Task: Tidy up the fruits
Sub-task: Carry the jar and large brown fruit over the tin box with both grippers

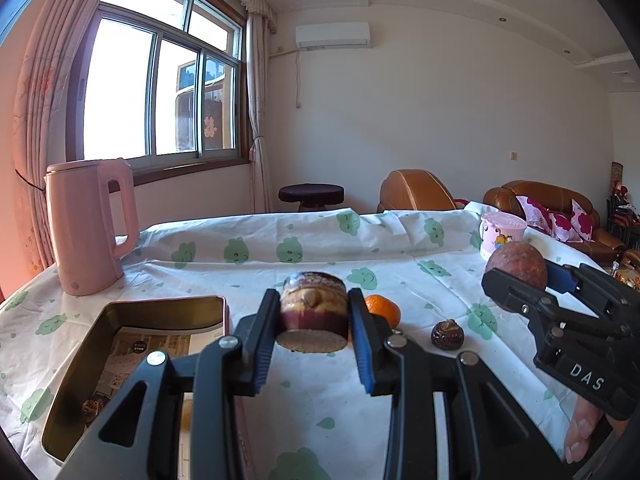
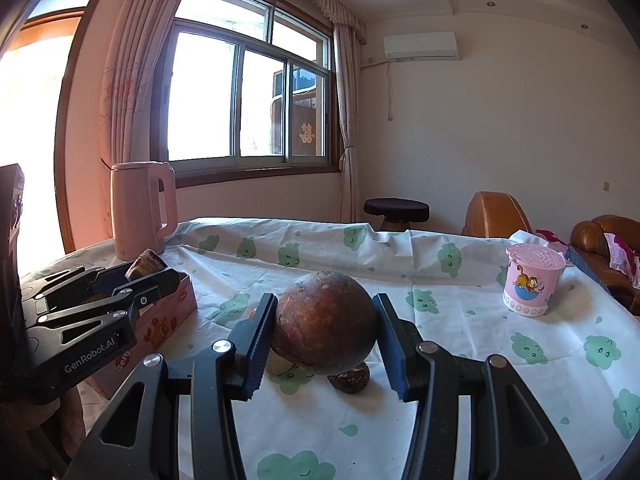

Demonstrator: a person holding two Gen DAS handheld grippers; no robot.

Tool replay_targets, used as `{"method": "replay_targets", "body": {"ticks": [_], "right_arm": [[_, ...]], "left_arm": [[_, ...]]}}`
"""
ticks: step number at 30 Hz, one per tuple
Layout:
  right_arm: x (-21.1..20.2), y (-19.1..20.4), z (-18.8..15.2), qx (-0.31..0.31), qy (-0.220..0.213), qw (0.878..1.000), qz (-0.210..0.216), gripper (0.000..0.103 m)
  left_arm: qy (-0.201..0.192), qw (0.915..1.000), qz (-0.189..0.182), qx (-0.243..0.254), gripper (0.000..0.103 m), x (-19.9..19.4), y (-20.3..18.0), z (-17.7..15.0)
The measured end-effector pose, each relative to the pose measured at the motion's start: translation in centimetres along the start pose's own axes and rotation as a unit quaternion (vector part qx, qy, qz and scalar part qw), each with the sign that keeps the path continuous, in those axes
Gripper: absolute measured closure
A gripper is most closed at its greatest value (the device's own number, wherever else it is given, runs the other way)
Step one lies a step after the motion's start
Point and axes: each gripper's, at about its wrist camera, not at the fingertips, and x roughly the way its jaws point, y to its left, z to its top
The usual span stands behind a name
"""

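My left gripper (image 1: pixel 314 322) is shut on a short purple-and-tan cut chunk of fruit (image 1: pixel 313 312), held above the tablecloth just right of the open metal tin (image 1: pixel 80 364). The tin holds a small dark fruit (image 1: pixel 93 407) and something orange. My right gripper (image 2: pixel 324 330) is shut on a large round brown fruit (image 2: pixel 325 322), held above the table; it also shows in the left wrist view (image 1: pixel 518 270). A mandarin (image 1: pixel 383 310) and a small dark wrinkled fruit (image 1: pixel 447 334) lie on the cloth. In the right wrist view the left gripper (image 2: pixel 156 276) hovers over the tin (image 2: pixel 168 312).
A pink kettle (image 1: pixel 90 226) stands at the table's far left behind the tin. A pink lidded cup (image 1: pixel 502 236) stands at the far right. The table has a white cloth with green prints (image 1: pixel 400 280). Sofas and a stool stand beyond it.
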Motion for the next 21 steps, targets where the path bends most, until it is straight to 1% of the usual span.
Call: {"method": "replay_targets", "body": {"ticks": [7, 14, 21], "right_arm": [[0.3, 0.7, 0.1, -0.007, 0.004, 1.000, 0.005, 0.053], [0.7, 2.5, 0.2, -0.013, 0.009, 0.999, 0.028, 0.053], [1.4, 4.5, 0.9, -0.020, 0.012, 0.998, 0.050, 0.052]], "left_arm": [[0.005, 1.0000, 0.001, -0.002, 0.067, -0.2, 0.8, -0.1], [0.010, 0.9999, 0.009, -0.005, 0.067, -0.8, 1.8, -0.4], [0.021, 0.9993, 0.024, -0.022, 0.067, -1.1, 3.9, -0.7]]}}
